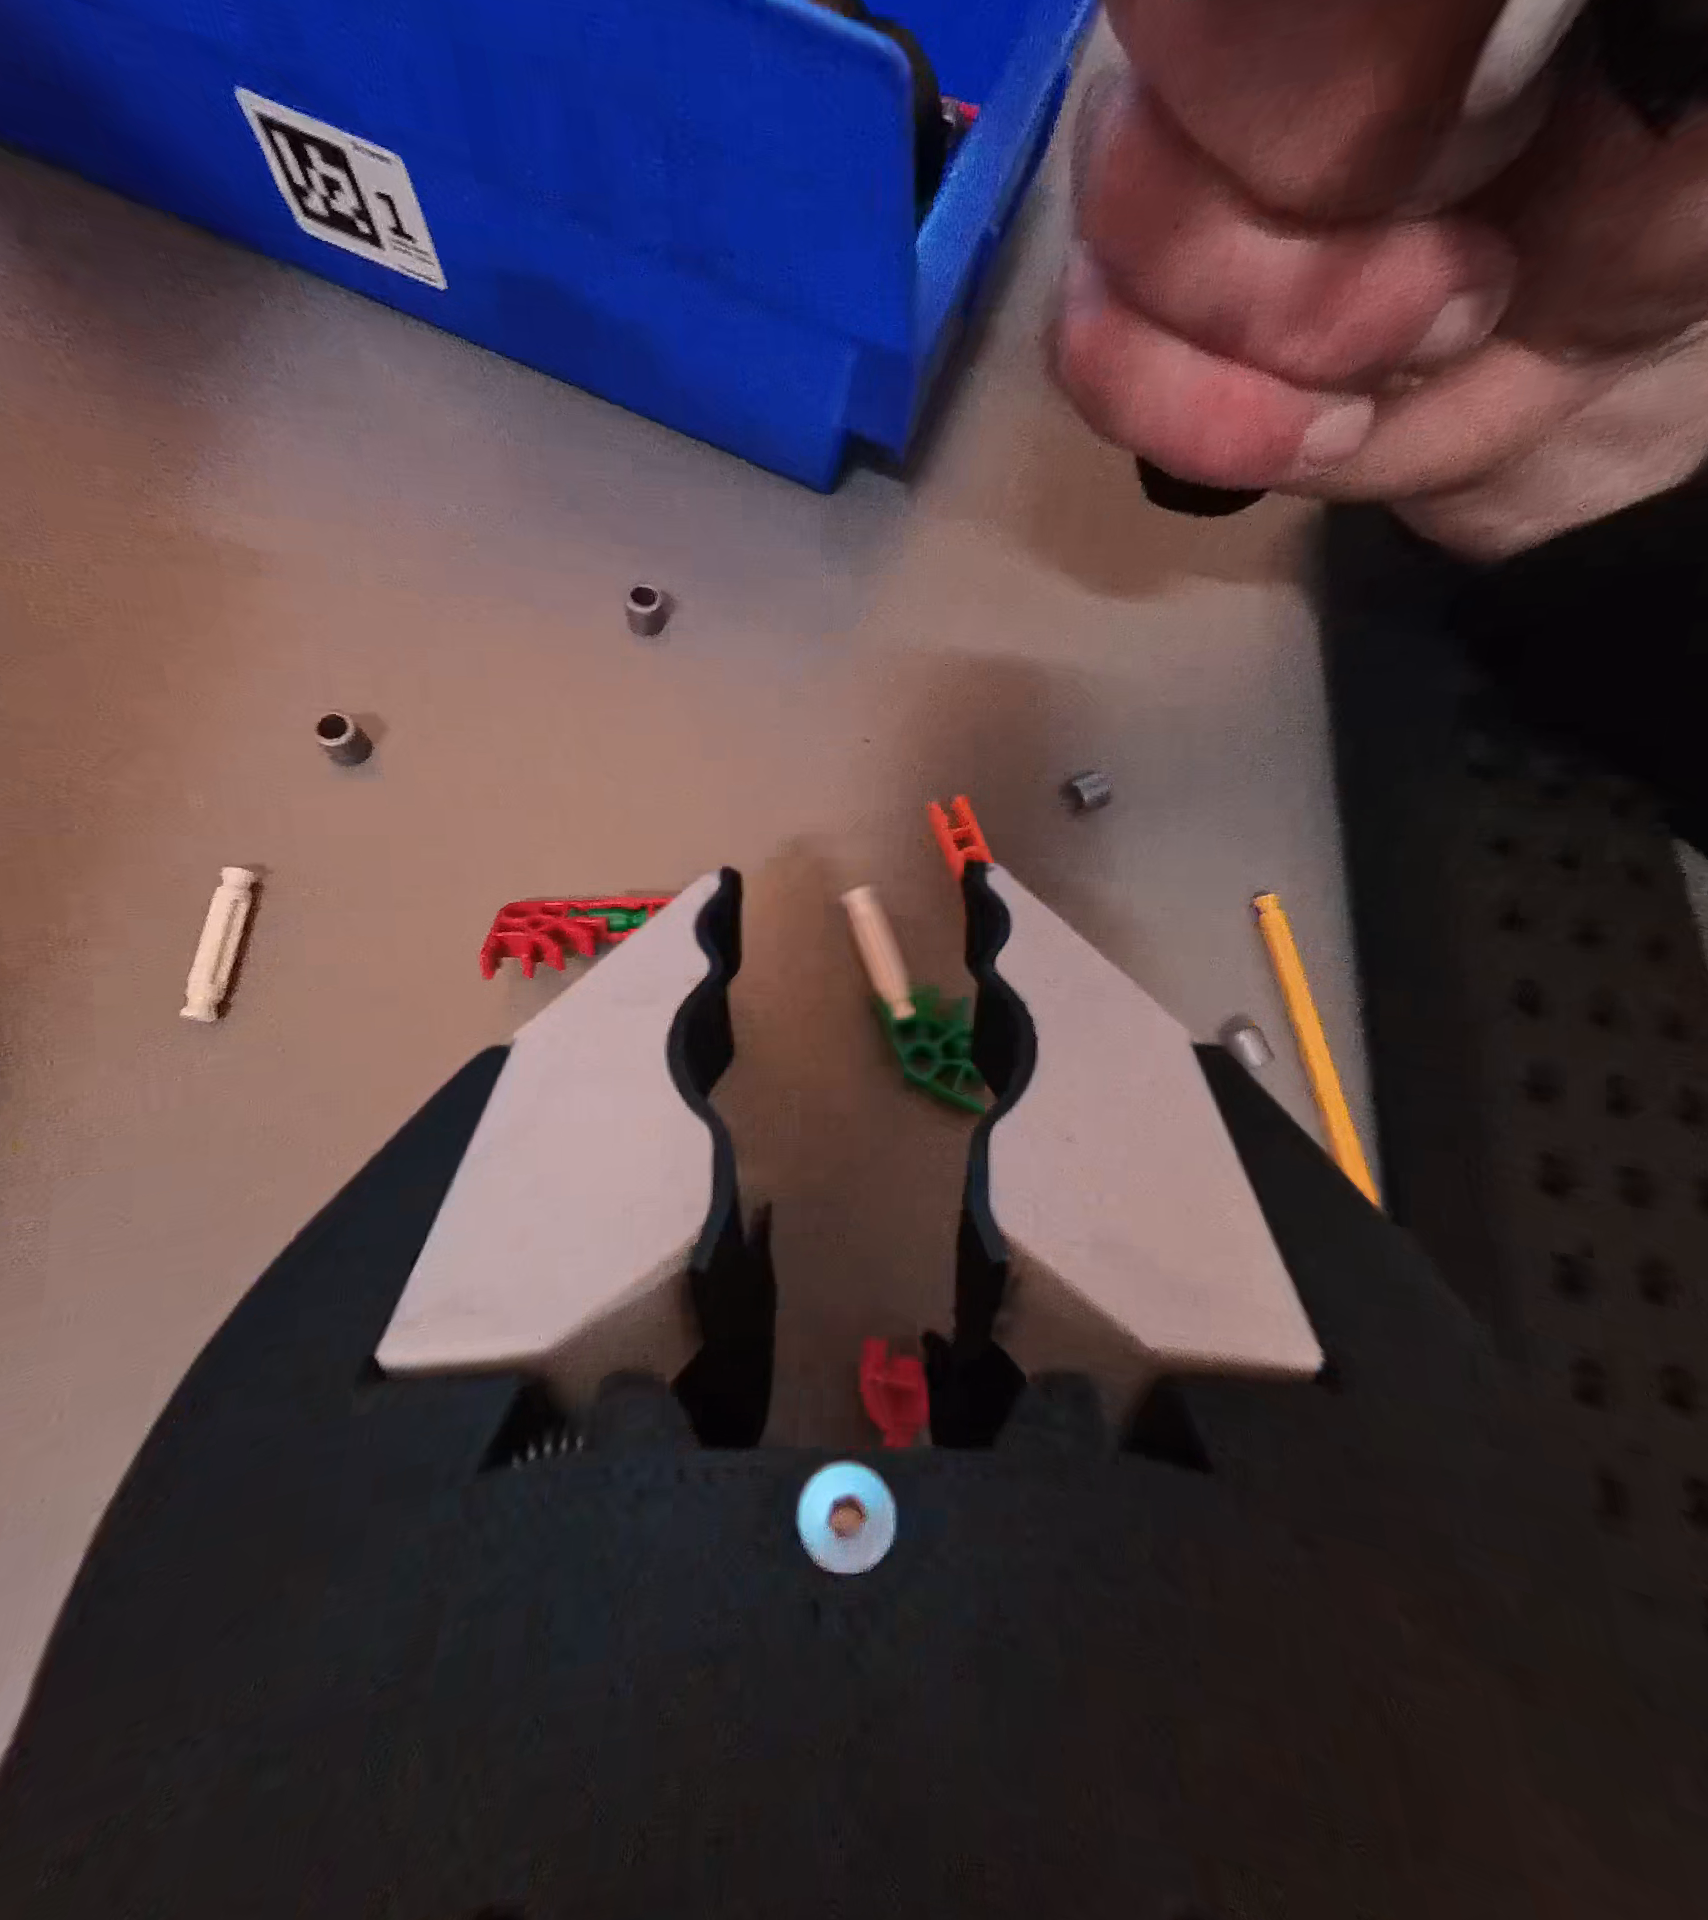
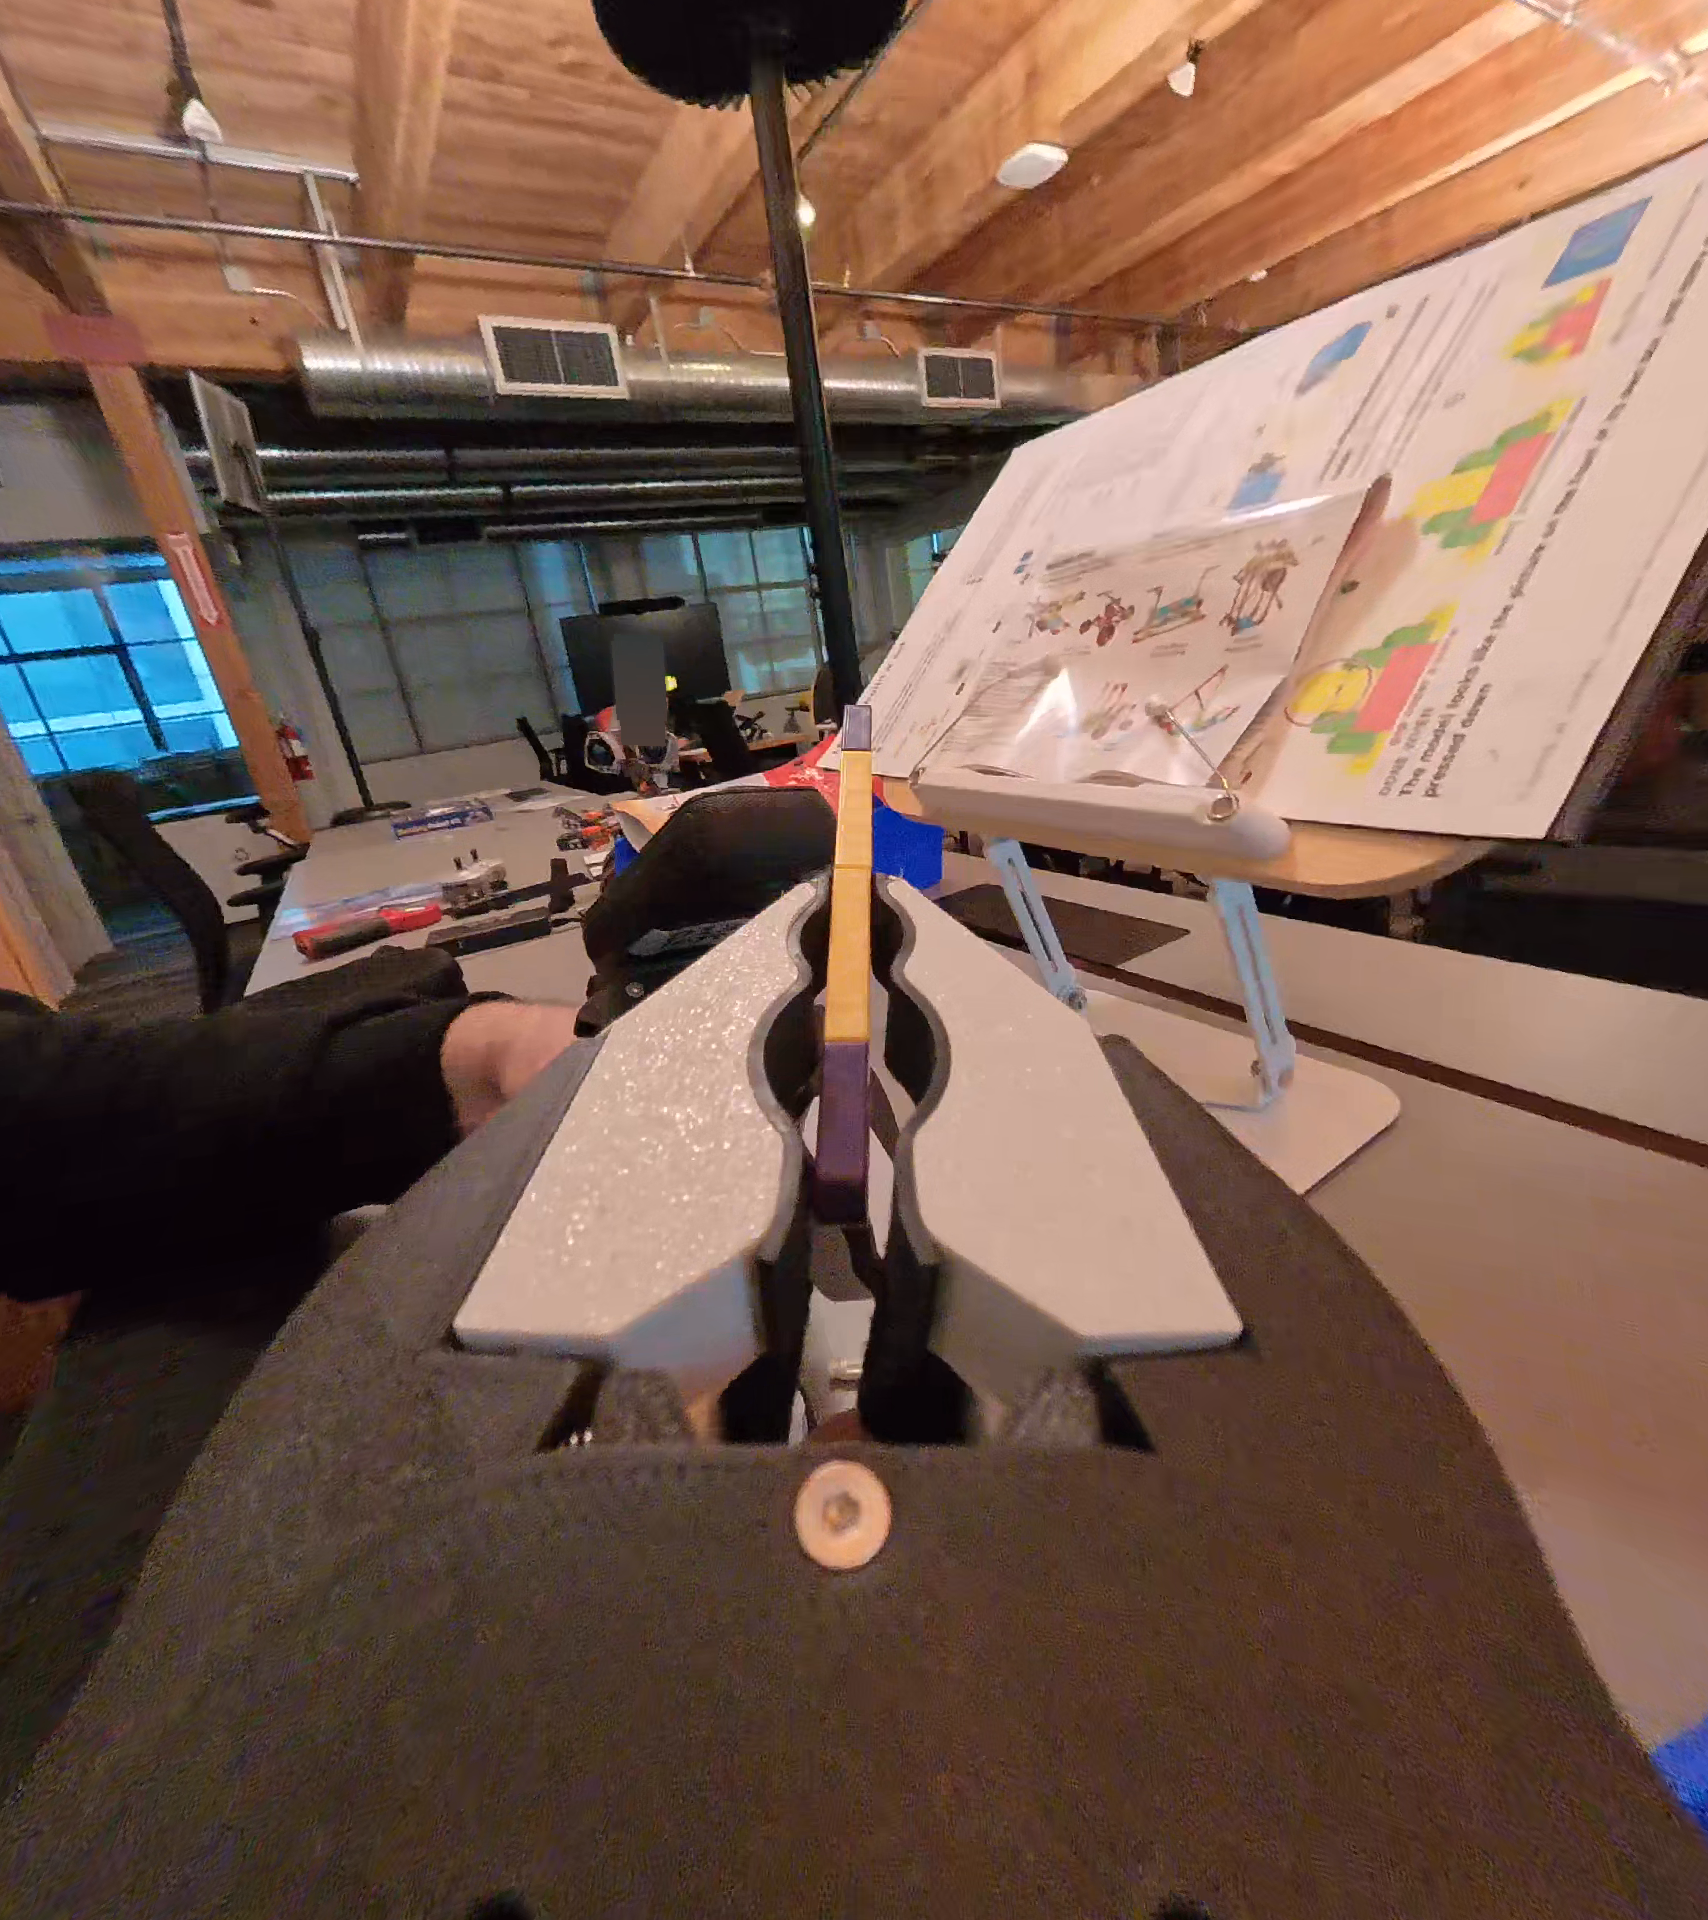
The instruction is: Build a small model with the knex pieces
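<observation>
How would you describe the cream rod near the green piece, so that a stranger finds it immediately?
Start at the blue bin, then come down the grey table to the open left gripper. The cream rod lies between its fingers; unlike the other cream rod, it plugs into a green connector.

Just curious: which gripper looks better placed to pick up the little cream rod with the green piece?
Left, probably. The left gripper hangs open over the cream rod; the right gripper is shut on a yellow-and-purple rod.
</observation>
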Demonstrator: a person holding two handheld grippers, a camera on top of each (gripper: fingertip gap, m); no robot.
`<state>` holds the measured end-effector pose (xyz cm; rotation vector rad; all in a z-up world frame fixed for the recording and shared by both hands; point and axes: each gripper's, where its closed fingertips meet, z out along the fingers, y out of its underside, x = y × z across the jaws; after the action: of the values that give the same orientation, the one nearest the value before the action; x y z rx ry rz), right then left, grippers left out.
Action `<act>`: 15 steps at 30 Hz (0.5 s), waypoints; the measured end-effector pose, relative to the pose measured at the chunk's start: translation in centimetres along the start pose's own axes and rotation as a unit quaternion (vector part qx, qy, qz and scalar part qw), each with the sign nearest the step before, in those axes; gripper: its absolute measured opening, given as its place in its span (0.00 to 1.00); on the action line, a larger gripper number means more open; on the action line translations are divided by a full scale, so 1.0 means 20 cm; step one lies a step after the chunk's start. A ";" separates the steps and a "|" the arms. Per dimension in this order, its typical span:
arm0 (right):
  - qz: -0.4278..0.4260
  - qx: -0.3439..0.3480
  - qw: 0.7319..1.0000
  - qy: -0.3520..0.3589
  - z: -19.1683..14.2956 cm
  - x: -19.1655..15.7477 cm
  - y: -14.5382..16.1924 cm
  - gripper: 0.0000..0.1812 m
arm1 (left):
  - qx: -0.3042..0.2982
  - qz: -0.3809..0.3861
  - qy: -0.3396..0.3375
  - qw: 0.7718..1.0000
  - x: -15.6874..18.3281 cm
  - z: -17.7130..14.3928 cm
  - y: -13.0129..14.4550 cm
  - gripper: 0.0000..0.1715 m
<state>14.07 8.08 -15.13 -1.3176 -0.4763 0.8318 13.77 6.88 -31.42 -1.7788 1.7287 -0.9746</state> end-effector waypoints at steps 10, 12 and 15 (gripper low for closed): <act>0.030 -0.084 0.995 -0.054 0.02 -0.04 0.15 0.02 | 0.218 0.057 -0.012 0.974 -0.03 -0.40 -0.36 0.40; 0.024 -0.102 0.992 -0.072 0.04 -0.08 0.19 0.02 | 0.250 0.067 0.011 0.966 0.02 -0.46 -0.41 0.36; 0.013 -0.112 0.991 -0.077 0.05 -0.09 0.22 0.02 | 0.306 0.058 0.017 0.950 0.03 -0.54 -0.47 0.15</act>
<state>11.07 7.39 -18.88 -1.4732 -0.6923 0.9261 11.70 8.77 -17.44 -1.2496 1.3254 -1.3163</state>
